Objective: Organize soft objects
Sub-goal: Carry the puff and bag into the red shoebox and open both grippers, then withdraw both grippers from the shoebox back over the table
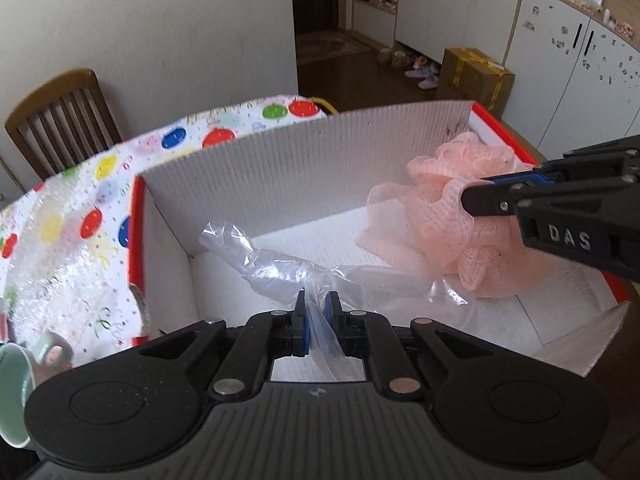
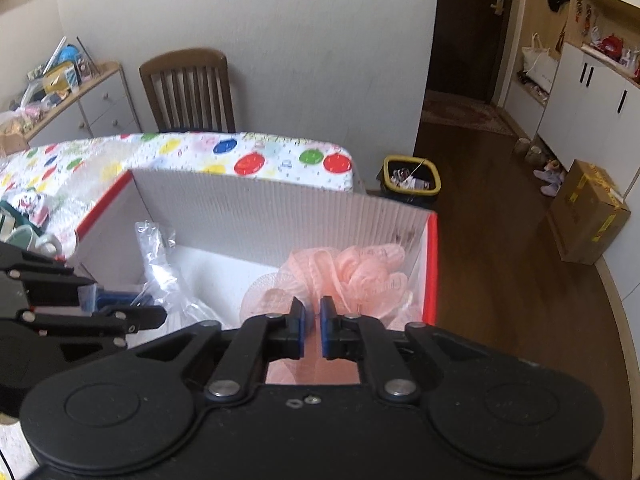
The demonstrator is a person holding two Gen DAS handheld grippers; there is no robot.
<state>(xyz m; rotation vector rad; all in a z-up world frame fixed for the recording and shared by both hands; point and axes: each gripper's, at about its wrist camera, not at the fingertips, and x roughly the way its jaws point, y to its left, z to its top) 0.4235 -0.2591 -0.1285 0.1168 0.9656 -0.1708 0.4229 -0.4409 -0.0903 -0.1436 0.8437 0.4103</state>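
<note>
A white corrugated box (image 1: 280, 168) with red outer edges sits on a worktop (image 1: 60, 240) covered in a glossy balloon-print cloth. The left gripper (image 1: 316, 312) has its fingers pinched on a crinkled clear plastic bag (image 1: 280, 268), which lies long and twisted across the box floor, running left to right. The right gripper (image 2: 313, 320) holds its fingers narrowly closed on a frilly peach mesh pouf (image 2: 352, 272) in the box's right end.

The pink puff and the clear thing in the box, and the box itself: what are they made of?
The pink puff looks like gathered nylon mesh: netted, ruffled, matte. The clear thing seems to be thin plastic film, a glossy, crinkled bag. The box appears to be corrugated cardboard, with ribbed white walls and red outside.
</note>
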